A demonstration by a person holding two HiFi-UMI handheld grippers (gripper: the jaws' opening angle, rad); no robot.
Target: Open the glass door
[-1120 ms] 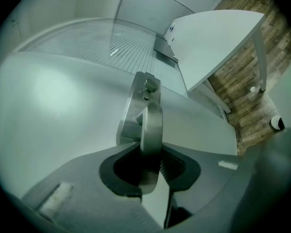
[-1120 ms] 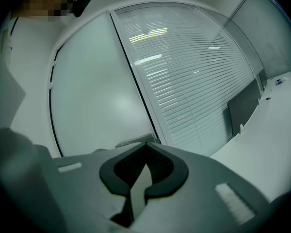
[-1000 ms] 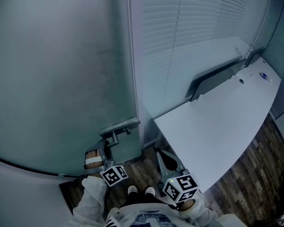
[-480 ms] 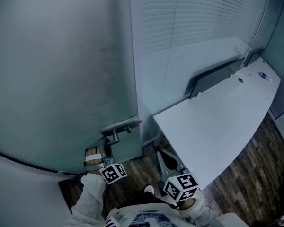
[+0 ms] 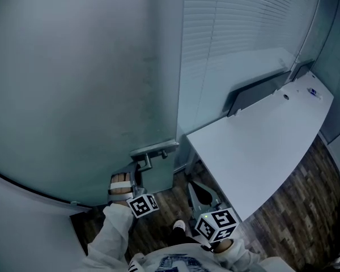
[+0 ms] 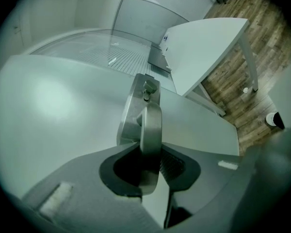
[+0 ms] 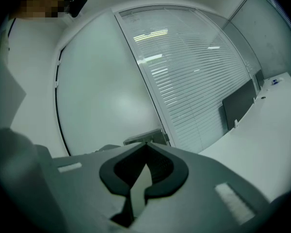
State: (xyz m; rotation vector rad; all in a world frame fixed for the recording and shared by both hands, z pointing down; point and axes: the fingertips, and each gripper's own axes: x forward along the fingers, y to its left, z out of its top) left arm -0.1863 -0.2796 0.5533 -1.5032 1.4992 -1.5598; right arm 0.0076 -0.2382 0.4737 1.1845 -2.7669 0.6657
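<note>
My left gripper has the door handle.
My left gripper (image 6: 150, 155) is squeezed tight on the metal handle (image 6: 151, 123) of the glass door (image 5: 73, 95). My arm in its white sleeve (image 5: 114, 234) reaches out to it from just below the handle. My right gripper (image 7: 145, 144) hangs low, to the right of the handle and apart from it, its jaws pressed together with nothing between them.

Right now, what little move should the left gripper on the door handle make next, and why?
Probably press the handle down. The left gripper is shut on it, the handle looks about level in the head view, and the glass door shows no gap beside the blinds panel, so it looks latched.
</note>
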